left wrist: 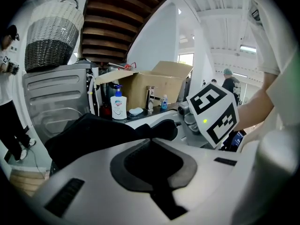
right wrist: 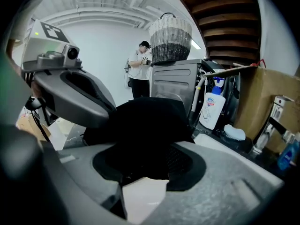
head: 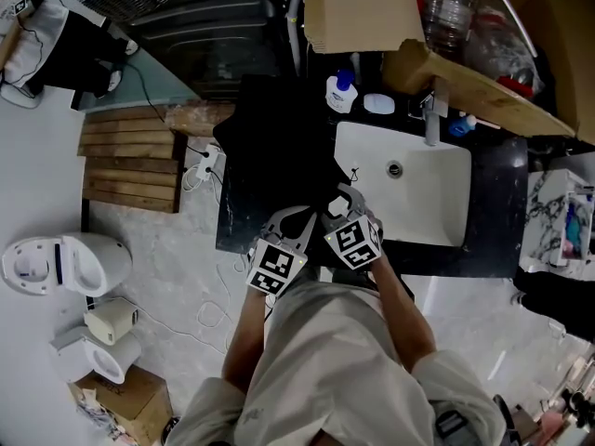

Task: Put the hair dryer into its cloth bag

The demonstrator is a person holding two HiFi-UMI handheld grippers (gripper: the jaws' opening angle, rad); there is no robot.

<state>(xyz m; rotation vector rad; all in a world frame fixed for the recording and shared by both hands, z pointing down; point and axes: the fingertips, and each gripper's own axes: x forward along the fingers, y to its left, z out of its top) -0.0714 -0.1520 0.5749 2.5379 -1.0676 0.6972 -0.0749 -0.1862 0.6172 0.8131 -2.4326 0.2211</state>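
Note:
The black cloth bag point(head: 274, 147) lies bunched on the dark counter, left of the sink. My left gripper point(head: 296, 216) is shut on the bag's near edge, and black fabric point(left wrist: 93, 135) runs away from its jaws. Just to the right, my right gripper point(head: 344, 196) has its jaws partly apart; the bag's dark bulk point(right wrist: 145, 121) sits between them, with a bare gap below. Each gripper shows in the other's view: the right one's marker cube point(left wrist: 213, 111) and the left one's body point(right wrist: 70, 88). I cannot make out the hair dryer; it may be hidden in the fabric.
A white sink point(head: 409, 193) with a faucet point(head: 429, 119) sits right of the bag. A soap bottle point(head: 341, 91) and a cardboard box point(head: 363, 7) stand behind. A woven basket point(right wrist: 171, 41) tops a grey machine; a person point(right wrist: 139, 69) stands beyond. A toilet point(head: 56, 263) is on the floor, left.

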